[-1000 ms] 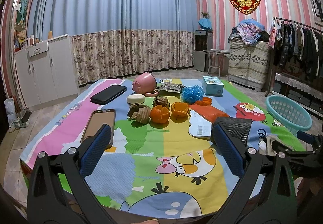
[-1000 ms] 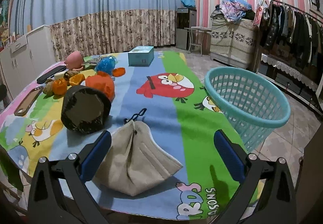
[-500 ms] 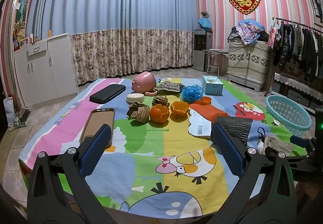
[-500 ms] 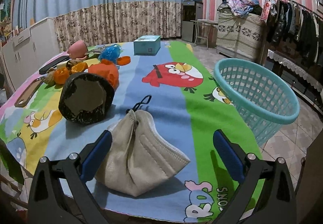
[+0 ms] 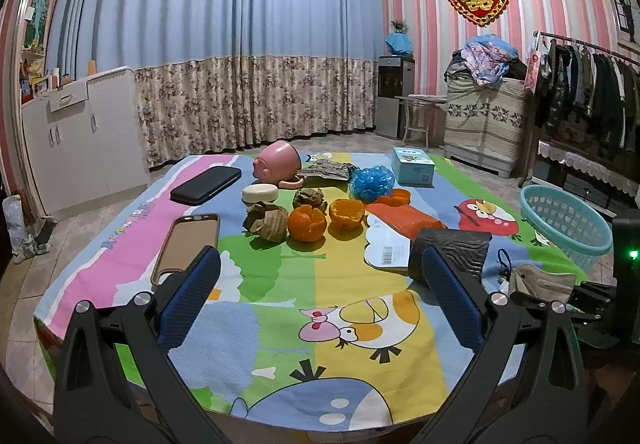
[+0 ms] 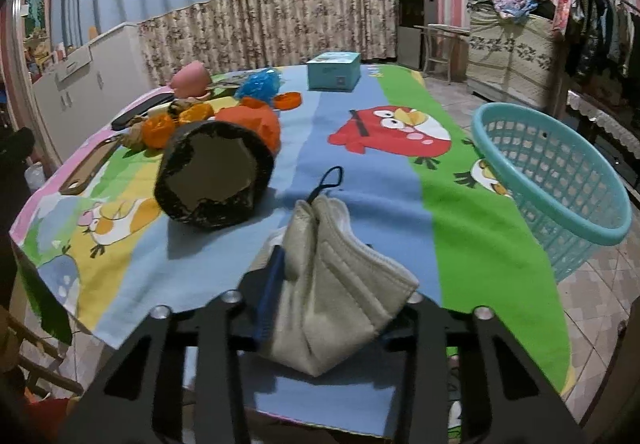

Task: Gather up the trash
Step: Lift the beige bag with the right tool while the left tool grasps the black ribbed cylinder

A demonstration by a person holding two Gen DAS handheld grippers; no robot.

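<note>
Right hand-held black two-finger gripper with blue pads: jaws have just been closing and are now clamping the crumpled beige fabric face mask between them, the mask bunching up at the near edge of the table at 6 o'clock in the right wrist view. Its black ear loop is trailing away toward 12 o'clock on the cloth.

Left hand-held black two-finger gripper with blue pads: jaws are standing wide apart, nothing between them, hovering over the near side of the table.

Cartoon-print multicoloured tablecloth: covering the whole table top.

Turquoise plastic lattice laundry basket: sitting tilted at the table's edge at 3 o'clock from the mask, near but apart from it.

Dark round cardboard tube with torn end: lying on its side at 10 o'clock from the mask, just beside it.

Orange plastic bag: lying behind the tube, touching it.

Orange peel cups: sitting mid-table in the left wrist view, beside a crumpled brown paper ball.

Blue plastic crumpled wrapper: lying farther back, at 1 o'clock from the peels.

Pale blue cardboard tissue box: standing toward the far edge.

Pink ceramic mug: lying tipped on its side, far end.
</note>
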